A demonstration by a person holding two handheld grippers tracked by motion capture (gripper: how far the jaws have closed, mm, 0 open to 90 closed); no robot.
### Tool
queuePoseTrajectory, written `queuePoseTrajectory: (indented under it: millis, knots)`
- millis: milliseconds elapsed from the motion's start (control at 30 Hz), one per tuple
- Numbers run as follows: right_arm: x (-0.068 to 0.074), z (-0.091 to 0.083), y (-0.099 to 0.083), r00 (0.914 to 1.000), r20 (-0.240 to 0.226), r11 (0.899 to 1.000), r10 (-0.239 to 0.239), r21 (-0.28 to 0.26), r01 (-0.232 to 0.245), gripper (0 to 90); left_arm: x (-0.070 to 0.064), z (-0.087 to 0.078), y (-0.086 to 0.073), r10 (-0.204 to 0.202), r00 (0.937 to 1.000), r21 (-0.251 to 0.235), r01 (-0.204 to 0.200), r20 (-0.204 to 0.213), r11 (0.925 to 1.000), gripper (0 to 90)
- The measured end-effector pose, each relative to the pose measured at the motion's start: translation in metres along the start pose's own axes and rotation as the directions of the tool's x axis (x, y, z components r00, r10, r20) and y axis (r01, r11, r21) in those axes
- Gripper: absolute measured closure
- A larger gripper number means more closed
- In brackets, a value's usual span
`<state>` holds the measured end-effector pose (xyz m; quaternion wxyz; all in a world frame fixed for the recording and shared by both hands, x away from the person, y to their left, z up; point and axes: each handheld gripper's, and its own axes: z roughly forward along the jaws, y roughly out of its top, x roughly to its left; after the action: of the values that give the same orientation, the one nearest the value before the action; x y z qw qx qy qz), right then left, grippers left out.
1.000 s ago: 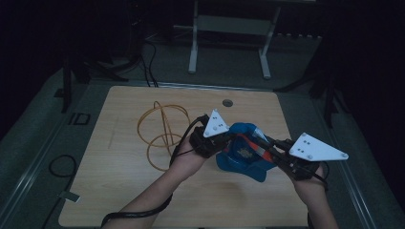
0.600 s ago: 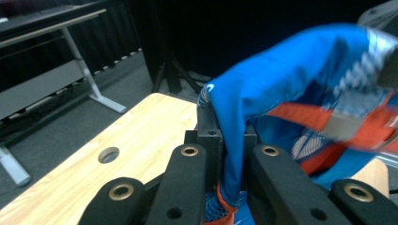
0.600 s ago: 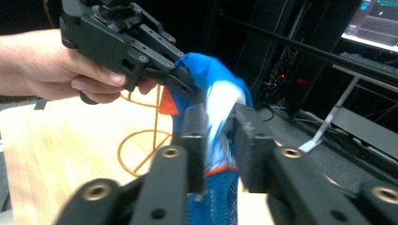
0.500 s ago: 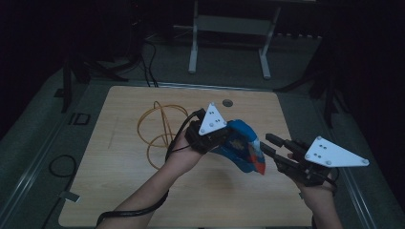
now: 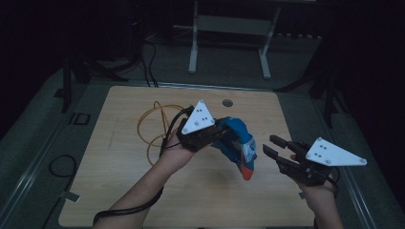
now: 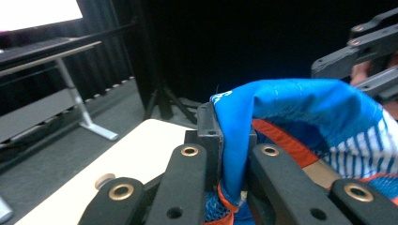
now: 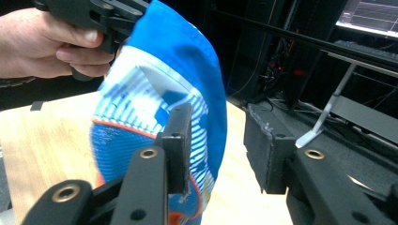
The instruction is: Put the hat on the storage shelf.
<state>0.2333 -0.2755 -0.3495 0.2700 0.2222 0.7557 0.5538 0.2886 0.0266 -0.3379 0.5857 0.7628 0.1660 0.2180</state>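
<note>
Left tongs clamped on the blue cloth item, fabric pinched between the black jaws, as seen in the left gripper view. Item held up above the table, near its centre, hanging down toward 5 o'clock with white stripes and orange trim at the lower end. Right tongs at 3 o'clock of the item, just beside it, jaws spread apart and holding nothing. Yellow cable loop lying on the table at 9 o'clock of the left tongs.
</note>
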Motion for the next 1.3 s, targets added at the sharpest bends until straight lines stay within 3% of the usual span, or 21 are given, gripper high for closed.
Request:
queuePoseTrajectory:
  millis: [67,133,200,267,300,333,367,400,433,567,600,667,733,833,967,1100,1300]
  knots:
    - [0.000,0.001,-0.001,1.0000,-0.004,1.000,-0.002,0.002,0.002,62.0,0.000,-0.001,0.000,0.001,0.9997,-0.019,-0.001,0.024,0.9998,87.6]
    - [0.001,0.001,-0.003,0.9998,-0.018,1.000,0.003,0.002,-0.003,61.2,0.001,-0.003,-0.001,0.002,0.9973,-0.057,0.002,0.073,0.9984,87.6]
    - [0.002,0.002,-0.004,0.9997,-0.023,1.000,-0.005,0.004,0.005,59.6,0.002,-0.006,-0.002,0.020,0.9911,-0.099,-0.007,0.131,0.9951,87.6]
    - [0.004,0.001,-0.005,0.9989,-0.046,1.000,-0.011,0.002,0.011,57.4,0.003,-0.008,-0.001,0.035,0.9859,-0.121,-0.015,0.164,0.9925,87.6]
    - [0.005,0.001,-0.006,0.9986,-0.052,1.000,-0.010,0.001,0.010,56.2,0.004,-0.009,-0.001,0.038,0.9806,-0.137,-0.011,0.192,0.9905,87.6]
    - [0.005,0.001,-0.006,0.9986,-0.052,1.000,-0.010,0.001,0.010,56.2,0.004,-0.009,-0.001,0.038,0.9806,-0.137,-0.011,0.192,0.9905,87.6]
    - [0.011,0.003,-0.006,0.9965,-0.079,1.000,-0.025,0.001,0.026,55.1,0.005,-0.011,0.000,0.042,0.9765,-0.156,-0.009,0.211,0.9877,87.6]
    - [0.011,0.003,-0.006,0.9965,-0.079,1.000,-0.025,0.001,0.026,53.4,0.006,-0.012,0.000,0.045,0.9715,-0.171,-0.004,0.233,0.9853,87.6]
    - [0.013,0.003,-0.006,0.9961,-0.084,1.000,-0.027,0.001,0.027,52.8,0.006,-0.013,0.000,0.042,0.9707,-0.177,0.000,0.236,0.9842,87.6]
    - [0.014,0.005,-0.002,0.9955,-0.092,1.000,-0.022,-0.022,0.020,52.5,0.006,-0.014,0.000,0.059,0.9531,-0.197,0.000,0.297,0.9804,87.6]
    - [0.014,0.006,-0.001,0.9958,-0.088,0.999,-0.027,-0.030,0.024,52.7,0.005,-0.014,0.000,0.063,0.9512,-0.198,-0.002,0.302,0.9802,87.5]
    - [0.014,0.008,0.002,0.9950,-0.096,0.999,-0.029,-0.039,0.025,52.8,0.002,-0.013,0.000,0.078,0.9393,-0.197,-0.011,0.334,0.9804,87.6]
    - [0.016,0.012,0.005,0.9929,-0.113,0.999,-0.037,-0.037,0.033,53.9,-0.001,-0.011,0.001,0.085,0.9345,-0.189,-0.020,0.345,0.9818,87.6]
    - [0.021,0.019,0.005,0.9869,-0.151,0.998,-0.055,-0.025,0.052,59.2,-0.002,-0.009,0.002,0.092,0.9336,-0.187,-0.027,0.346,0.9820,87.5]
    - [0.024,0.024,0.001,0.9842,-0.166,0.998,-0.061,-0.014,0.060,67.8,-0.001,-0.011,0.001,0.090,0.9311,-0.184,-0.025,0.354,0.9826,87.5]
    - [0.025,0.022,0.002,0.9853,-0.158,0.998,-0.065,-0.024,0.062,87.3,0.000,-0.013,0.000,0.083,0.9326,-0.193,-0.014,0.351,0.9811,87.5]
    - [0.029,0.020,0.006,0.9866,-0.138,0.996,-0.087,-0.019,0.085,89.9,0.002,-0.015,-0.002,0.063,0.9352,-0.180,0.000,0.348,0.9837,87.4]
